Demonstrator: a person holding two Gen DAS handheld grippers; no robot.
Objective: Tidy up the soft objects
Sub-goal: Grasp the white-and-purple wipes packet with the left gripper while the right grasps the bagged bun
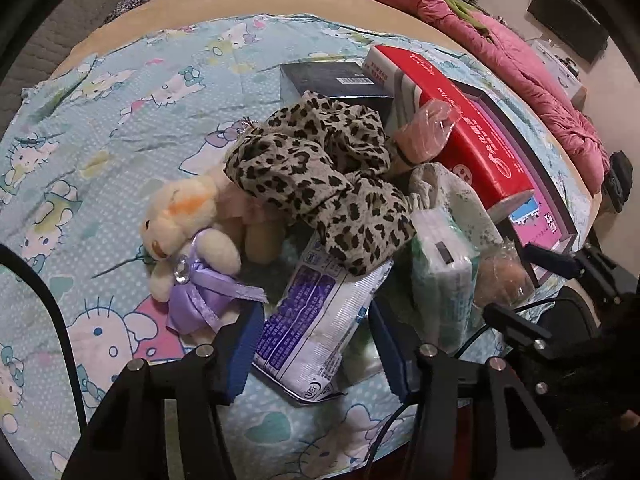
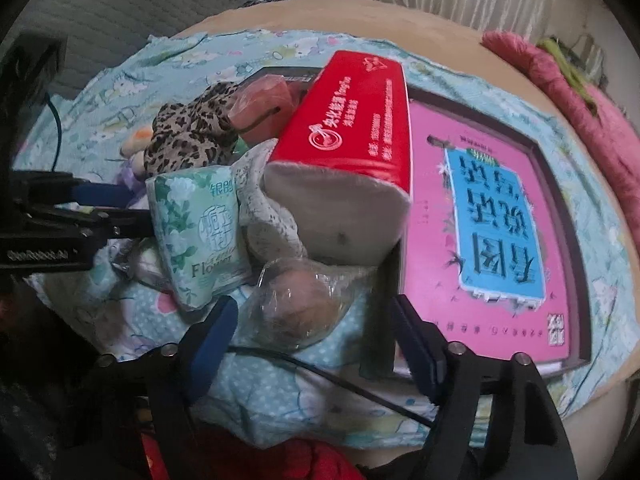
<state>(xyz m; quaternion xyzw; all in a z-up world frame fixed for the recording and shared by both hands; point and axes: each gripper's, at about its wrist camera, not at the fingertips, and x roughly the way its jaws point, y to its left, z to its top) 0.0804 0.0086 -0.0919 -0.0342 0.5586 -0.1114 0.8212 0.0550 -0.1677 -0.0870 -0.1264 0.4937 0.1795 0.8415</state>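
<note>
Nearest the left gripper, the jaws straddled a blue-and-white wipes pack without visibly pressing it — open, though narrowed. The right gripper likewise stood open around a round item in clear wrap, pads apart from it. Both lay on the bed's cartoon sheet, at the near edge of the pile. Just behind the wipes pack sat a cream plush toy in a purple dress, a green floral tissue pack and a leopard-print cloth. Beyond that cloth, a red tissue pack leaned over an open pink-lined box, which held nothing soft yet — so the sorting looked barely begun, nearly everything left.
</note>
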